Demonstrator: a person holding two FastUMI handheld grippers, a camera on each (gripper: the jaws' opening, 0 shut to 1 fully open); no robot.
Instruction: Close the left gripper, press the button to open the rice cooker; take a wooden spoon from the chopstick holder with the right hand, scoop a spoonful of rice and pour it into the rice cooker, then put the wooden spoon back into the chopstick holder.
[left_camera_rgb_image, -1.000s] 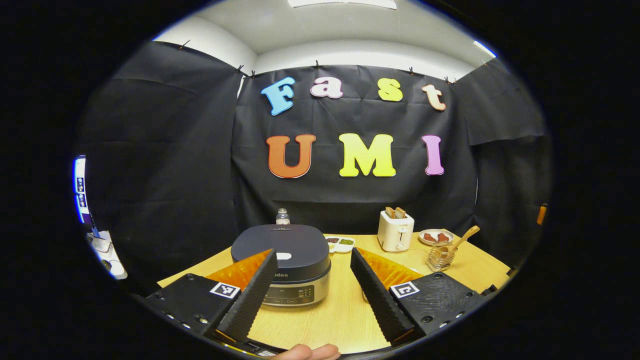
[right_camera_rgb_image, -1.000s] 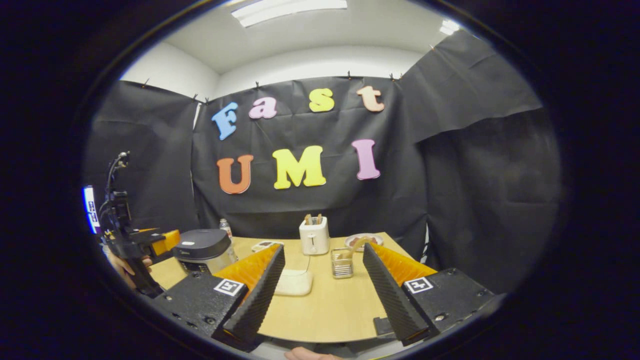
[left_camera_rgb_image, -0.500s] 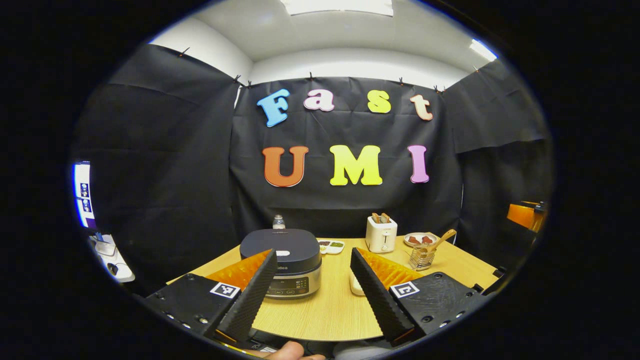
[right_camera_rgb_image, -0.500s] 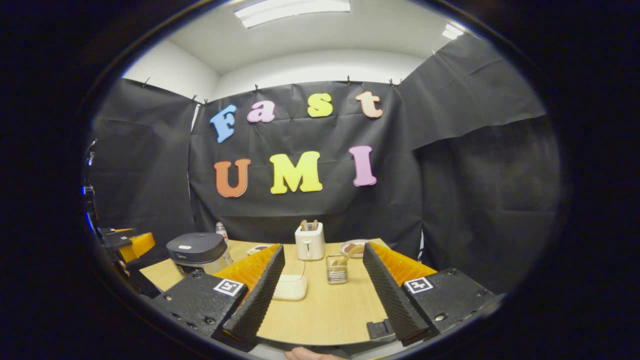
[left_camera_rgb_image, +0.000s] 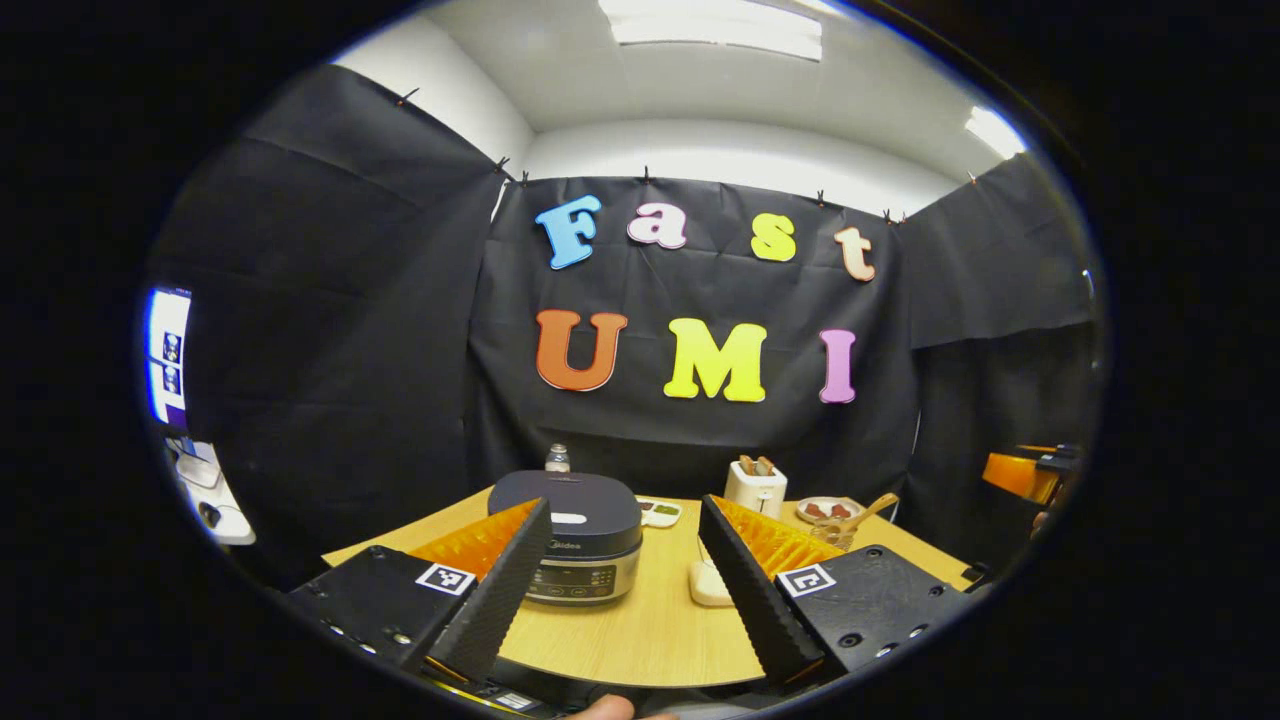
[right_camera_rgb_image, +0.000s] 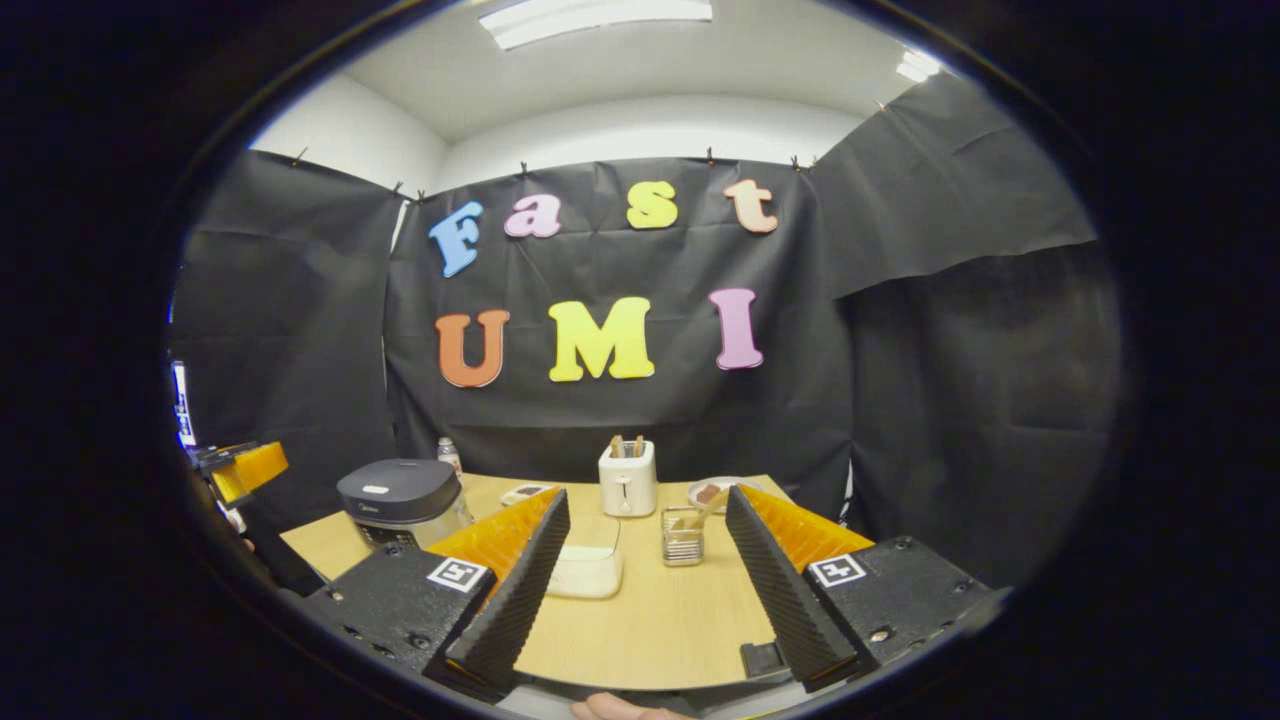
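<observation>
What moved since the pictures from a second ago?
The left gripper has pulled back: the dark rice cooker looks smaller and farther away in its view. Nothing was grabbed or let go; both grippers stay open, and the right gripper has hardly moved. The cooker's lid stays shut, and the wooden spoon still stands in the wire chopstick holder.

bright ceiling panels (left_camera_rgb_image: 715, 30), sharp (edges warped)

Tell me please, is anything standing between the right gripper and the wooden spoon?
Nothing visible does. The right gripper is open, and the spoon stands in the holder straight ahead over bare table. The white container lies off to the left.
</observation>
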